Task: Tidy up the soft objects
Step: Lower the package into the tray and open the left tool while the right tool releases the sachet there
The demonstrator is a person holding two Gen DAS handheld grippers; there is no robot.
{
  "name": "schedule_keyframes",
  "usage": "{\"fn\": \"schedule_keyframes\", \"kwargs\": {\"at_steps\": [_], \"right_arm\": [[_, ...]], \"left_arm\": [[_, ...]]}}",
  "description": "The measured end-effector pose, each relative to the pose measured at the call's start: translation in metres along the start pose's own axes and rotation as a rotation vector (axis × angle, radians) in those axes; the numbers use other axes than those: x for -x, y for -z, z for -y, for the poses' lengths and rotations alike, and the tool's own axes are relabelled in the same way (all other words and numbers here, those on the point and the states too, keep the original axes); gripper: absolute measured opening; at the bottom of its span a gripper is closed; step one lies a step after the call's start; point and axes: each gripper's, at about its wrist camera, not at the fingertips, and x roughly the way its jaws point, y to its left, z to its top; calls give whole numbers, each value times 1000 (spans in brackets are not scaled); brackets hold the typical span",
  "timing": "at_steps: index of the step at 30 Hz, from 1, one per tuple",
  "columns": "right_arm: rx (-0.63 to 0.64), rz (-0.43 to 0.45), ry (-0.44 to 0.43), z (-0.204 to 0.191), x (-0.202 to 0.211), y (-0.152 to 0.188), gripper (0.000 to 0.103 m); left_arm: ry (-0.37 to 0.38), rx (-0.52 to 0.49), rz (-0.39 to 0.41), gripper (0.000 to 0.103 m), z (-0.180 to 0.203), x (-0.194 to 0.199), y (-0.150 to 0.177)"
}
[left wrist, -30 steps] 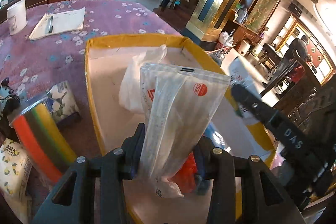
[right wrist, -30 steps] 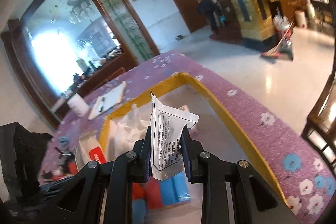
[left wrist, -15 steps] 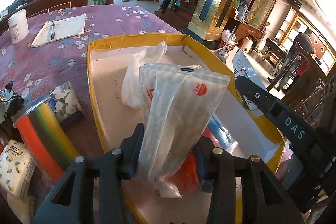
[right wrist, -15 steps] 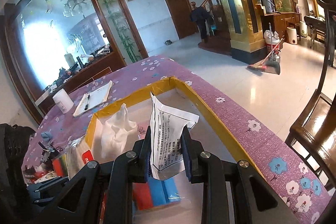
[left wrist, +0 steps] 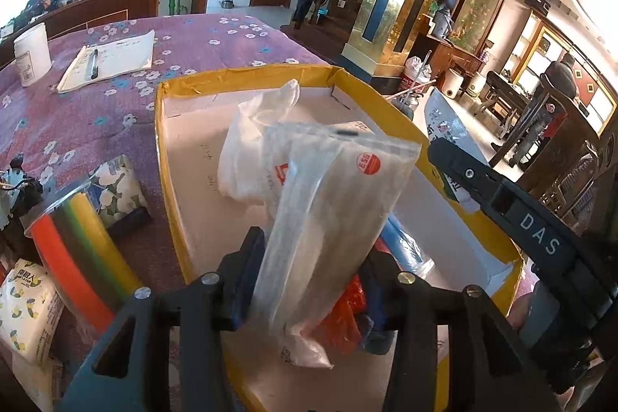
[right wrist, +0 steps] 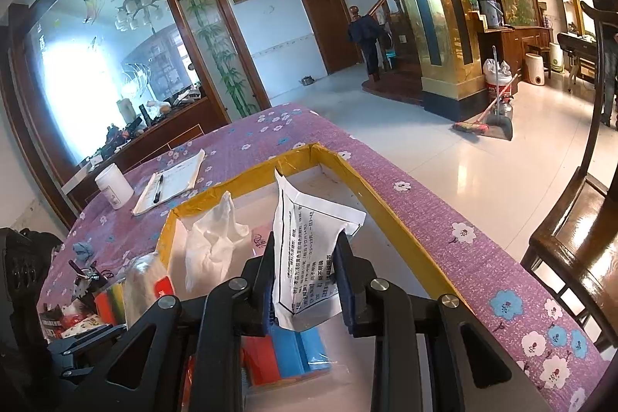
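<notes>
- Left gripper (left wrist: 309,273) jaws opening versus a second ago; the clear plastic pouch with a red round sticker (left wrist: 332,215) is between the fingers as before, upright, leaning toward 1 o'clock, and the pads look barely on it now
- Right gripper (right wrist: 303,273) unchanged: clenched on the white printed paper sachet (right wrist: 305,242), which stands upright between the pads, its top flap folded toward 2 o'clock
- Both packs hang over the yellow-edged shallow cardboard tray (left wrist: 166,157) on the purple flowered tablecloth (left wrist: 96,111)
- Already in the tray: crumpled white plastic bag (left wrist: 247,157) at 11 o'clock of the pouch, blue and orange-red flat packs (right wrist: 293,350) under the right gripper's fingers
- Outside the tray, in the left wrist view at 9 o'clock: rainbow-striped sponge roll in clear wrap (left wrist: 73,250), white floral tissue pack (left wrist: 119,188), lemon-print tissue pack (left wrist: 23,311)
- Step in hand, as I read it: drop the pouch into the tray
- Doing it well: finish opening with the pouch bottom close to the tray floor, so it lies down rather than tipping over the near rim
- Aim for bare floor at 12 o'clock, clear of the white bag and of the right gripper's black finger (left wrist: 502,195) at 3 o'clock
- Pouch is limp and slippery; it may cling to one pad, so pull straight back, no twist
- Hold the sachet clenched until the left side is clear, then place it beside the pouch
- Risk: both tools crowd the same tray corner
</notes>
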Motion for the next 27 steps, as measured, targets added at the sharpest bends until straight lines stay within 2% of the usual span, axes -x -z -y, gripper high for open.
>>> {"fn": "schedule_keyframes", "kwargs": {"at_steps": [7, 13, 17, 20, 27], "right_arm": [[1, 1, 0, 0, 0, 0, 36], [-1, 8, 1, 1, 1, 1, 40], [-10, 21, -3, 2, 5, 0, 42], [-14, 30, -4, 2, 8, -1, 48], [-12, 35, -2, 1, 8, -1, 48]], "left_arm": [[-1, -14, 16, 56, 2, 3, 0], [8, -9, 19, 57, 3, 4, -1], [24, 1, 54, 69, 2, 12, -2], [32, 1, 82, 69, 4, 19, -2], [27, 1, 94, 69, 4, 20, -3]]}}
